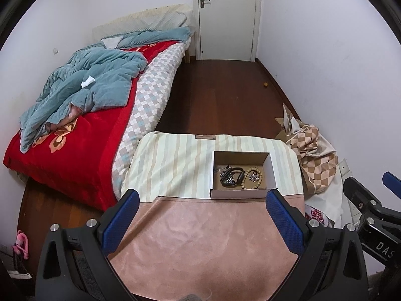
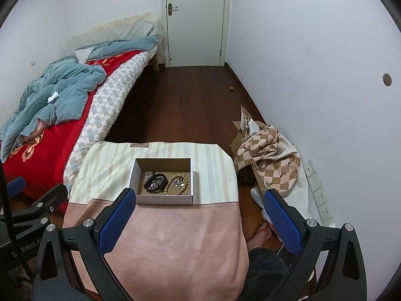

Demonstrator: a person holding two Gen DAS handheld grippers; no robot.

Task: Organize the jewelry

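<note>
both grippers hang above the near, pink part of a cloth-covered surface [image 1: 200,238], well apart from the box, and neither holds anything. i think they are kept back and high like this so that each camera can see the whole box before any reach begins. the left gripper [image 1: 201,215] has its blue-padded fingers [image 1: 120,222] spread wide with nothing between them; the right gripper [image 2: 200,215] is the same, its fingers [image 2: 283,222] spread wide and empty. the jewelry lies inside a shallow white cardboard box [image 2: 164,199] with a brown floor, which stands on the striped far part of the cloth. in it there is a black bracelet [image 2: 156,183] lying as a closed loop, with small shiny silver pieces [image 1: 228,179] inside and beside it, tangled so that i cannot tell them apart. just to its right is a wooden bead bracelet [image 2: 173,182], a ring of pale round beads, with more small metal pieces [image 2: 179,182] inside. all pieces seem to be already in the box, so perhaps the work is almost finished or not yet started.
</note>
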